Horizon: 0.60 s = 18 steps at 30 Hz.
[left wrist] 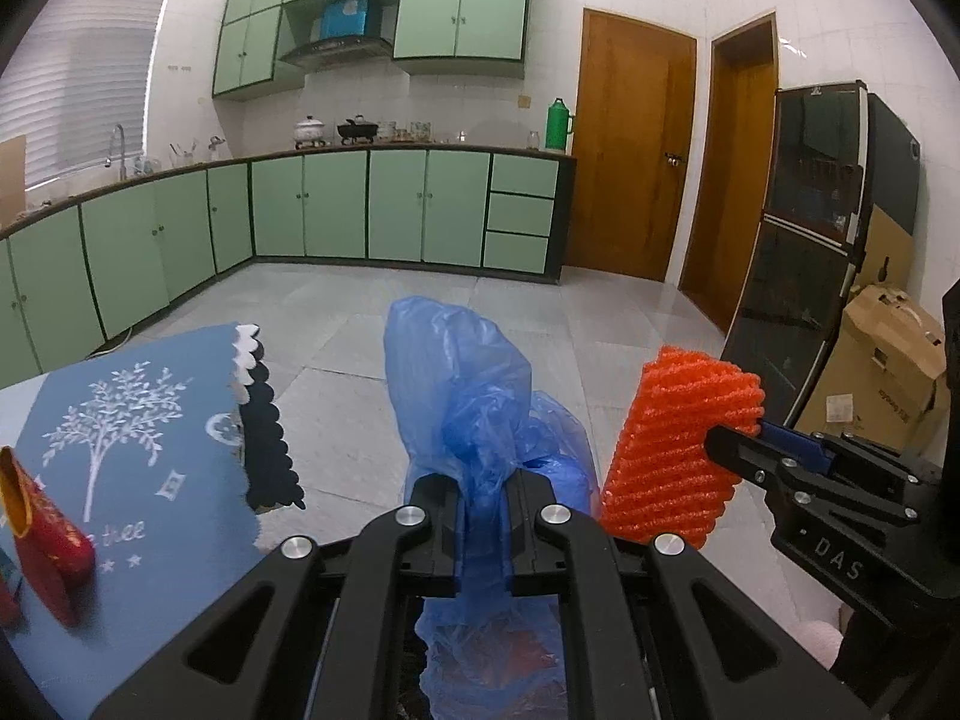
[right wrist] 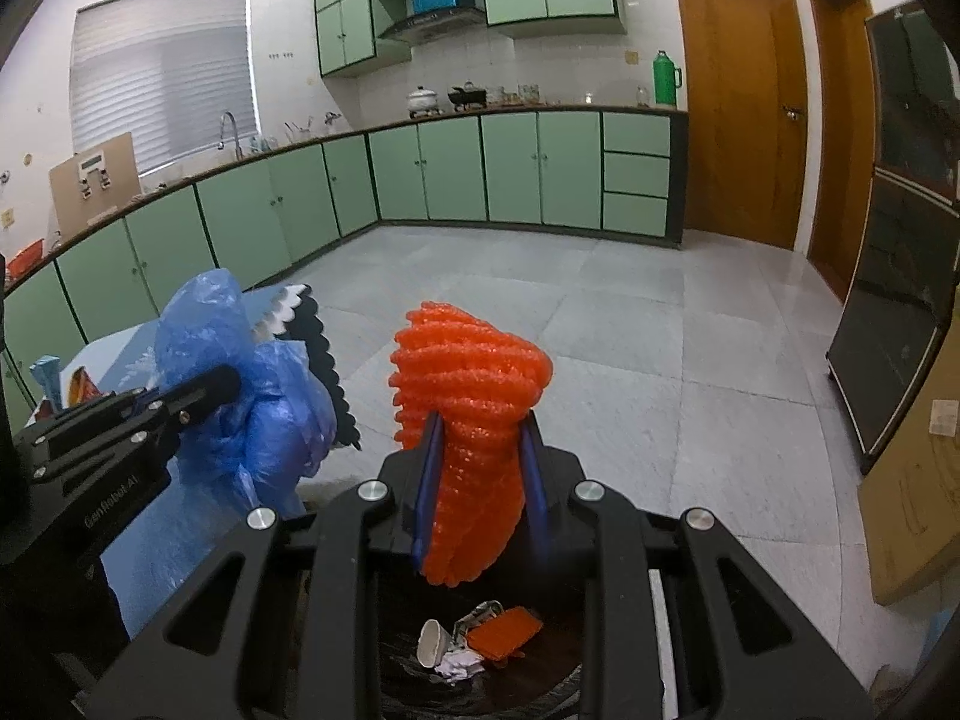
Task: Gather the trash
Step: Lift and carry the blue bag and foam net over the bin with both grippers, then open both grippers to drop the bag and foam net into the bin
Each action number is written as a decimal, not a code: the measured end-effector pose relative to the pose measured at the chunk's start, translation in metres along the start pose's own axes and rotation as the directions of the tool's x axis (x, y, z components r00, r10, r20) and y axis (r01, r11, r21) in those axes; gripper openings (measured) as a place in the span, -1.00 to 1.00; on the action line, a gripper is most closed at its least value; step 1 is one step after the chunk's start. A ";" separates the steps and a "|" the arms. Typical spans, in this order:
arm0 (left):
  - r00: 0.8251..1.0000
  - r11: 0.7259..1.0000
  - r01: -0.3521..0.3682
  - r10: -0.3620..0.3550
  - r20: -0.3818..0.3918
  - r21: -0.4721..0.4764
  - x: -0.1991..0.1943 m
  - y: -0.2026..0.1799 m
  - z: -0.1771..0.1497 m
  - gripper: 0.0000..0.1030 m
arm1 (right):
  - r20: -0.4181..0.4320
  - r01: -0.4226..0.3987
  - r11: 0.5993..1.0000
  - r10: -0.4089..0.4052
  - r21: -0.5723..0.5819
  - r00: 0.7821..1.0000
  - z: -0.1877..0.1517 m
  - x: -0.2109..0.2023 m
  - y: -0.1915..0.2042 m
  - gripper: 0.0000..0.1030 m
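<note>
My left gripper (left wrist: 483, 492) is shut on a crumpled blue plastic bag (left wrist: 474, 396), which sticks up and hangs below the fingers. My right gripper (right wrist: 480, 450) is shut on an orange foam net sleeve (right wrist: 474, 396). The two grippers are side by side: the orange net (left wrist: 678, 450) and right gripper (left wrist: 756, 450) show at the right of the left wrist view, the blue bag (right wrist: 258, 402) and left gripper (right wrist: 198, 396) at the left of the right wrist view. Below the right gripper is a dark trash bin (right wrist: 540, 678) holding a paper cup, crumpled paper and an orange piece.
A table with a blue tree-print cloth (left wrist: 138, 450) stands at the left, with a red packet (left wrist: 48, 546) on it. Green kitchen cabinets (left wrist: 396, 210) line the far wall. A dark fridge (left wrist: 804, 252) and cardboard boxes (left wrist: 888, 372) stand at the right.
</note>
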State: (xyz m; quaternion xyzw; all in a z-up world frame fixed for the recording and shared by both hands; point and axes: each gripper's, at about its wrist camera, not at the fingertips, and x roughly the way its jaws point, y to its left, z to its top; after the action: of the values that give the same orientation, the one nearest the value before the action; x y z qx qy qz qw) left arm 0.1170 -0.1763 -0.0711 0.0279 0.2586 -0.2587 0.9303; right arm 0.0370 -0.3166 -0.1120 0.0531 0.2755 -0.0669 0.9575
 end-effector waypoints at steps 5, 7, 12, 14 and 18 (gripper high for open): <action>1.000 1.000 -0.005 0.005 -0.027 0.003 0.016 -0.001 -0.001 -0.73 | -0.035 0.016 1.000 -0.016 0.011 0.999 -0.006 0.015 -0.005 -0.47; 0.999 1.000 0.002 -0.002 -0.045 0.005 0.022 -0.002 -0.001 -0.55 | -0.053 0.033 0.999 -0.032 0.018 0.998 -0.010 0.021 -0.008 -0.23; 0.998 1.000 0.001 -0.001 -0.058 -0.006 0.025 0.003 0.000 -0.16 | -0.079 0.063 0.997 -0.060 0.036 0.995 -0.019 0.026 -0.014 0.14; 0.998 1.000 0.007 -0.008 -0.058 -0.023 0.022 0.007 0.000 -0.06 | -0.079 0.075 0.996 -0.072 0.042 0.994 -0.020 0.024 -0.014 0.28; 0.999 0.999 0.005 -0.007 -0.052 -0.043 0.015 0.014 0.001 0.04 | -0.060 0.096 0.994 -0.093 0.049 0.994 -0.015 0.018 -0.009 0.62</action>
State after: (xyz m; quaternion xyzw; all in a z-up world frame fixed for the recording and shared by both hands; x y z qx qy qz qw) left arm 0.1360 -0.1717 -0.0786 0.0139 0.2881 -0.2551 0.9229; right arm 0.0432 -0.3254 -0.1349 0.0665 0.3032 -0.1176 0.9433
